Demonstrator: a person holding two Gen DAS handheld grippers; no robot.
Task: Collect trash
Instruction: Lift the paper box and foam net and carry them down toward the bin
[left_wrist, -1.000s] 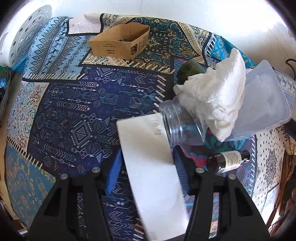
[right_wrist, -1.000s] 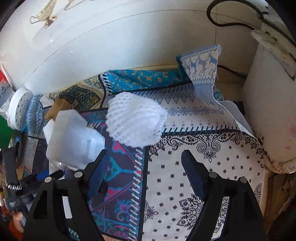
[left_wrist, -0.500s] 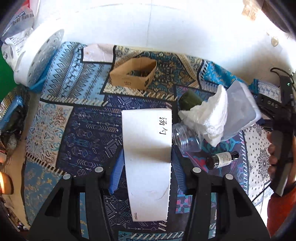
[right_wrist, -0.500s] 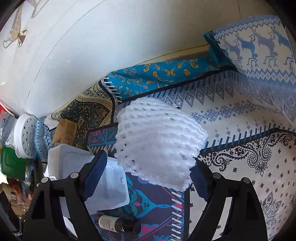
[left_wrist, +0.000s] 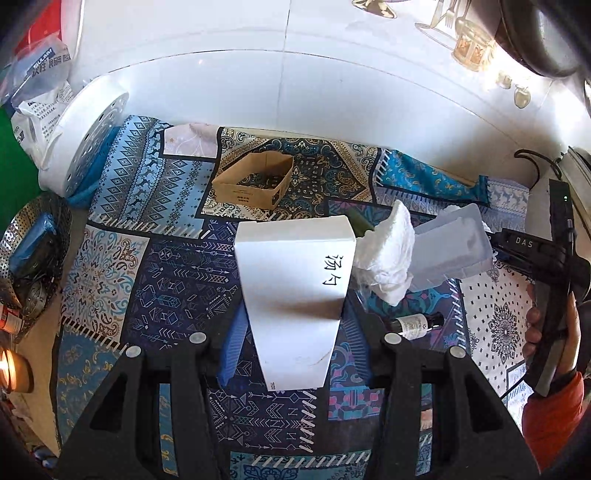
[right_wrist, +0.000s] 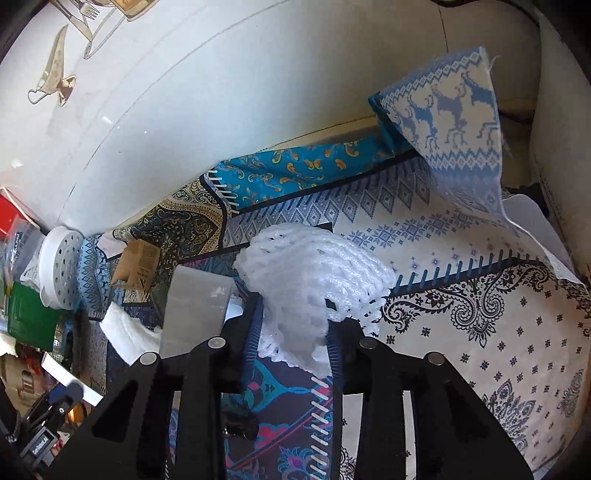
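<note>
A patterned cloth (left_wrist: 122, 258) in blues, creams and dark navy covers the whole table, running up against a white wall (left_wrist: 258, 92). At the far left a round white perforated lid (left_wrist: 85, 147) leans at the cloth's edge. Toward the back sits an open brown cardboard tray (left_wrist: 255, 181), well apart from the rest.

The left gripper (left_wrist: 295, 339) clenches a white cardboard box (left_wrist: 295, 288) between its blue-padded fingers (left_wrist: 231, 343) — the box is lifted clear of the cloth, flat face up, with black handwritten characters near its right edge. Just right of it lies a heap of trash: a clear plastic container (left_wrist: 454, 243) tipped on its side, a crumpled white paper towel (left_wrist: 388, 254) against it, and below them a small dark bottle (left_wrist: 413, 325) with a white label, lying flat on the cloth.

The right gripper (right_wrist: 293, 345) grasps a white foam fruit net (right_wrist: 314, 280), its fingers (right_wrist: 253, 332) pinching the net's lower end while the puffy bulk bulges above them — held over the cloth, near the clear container's edge. A person's right hand (left_wrist: 554, 325) shows on that gripper's handle in the left view.
</note>
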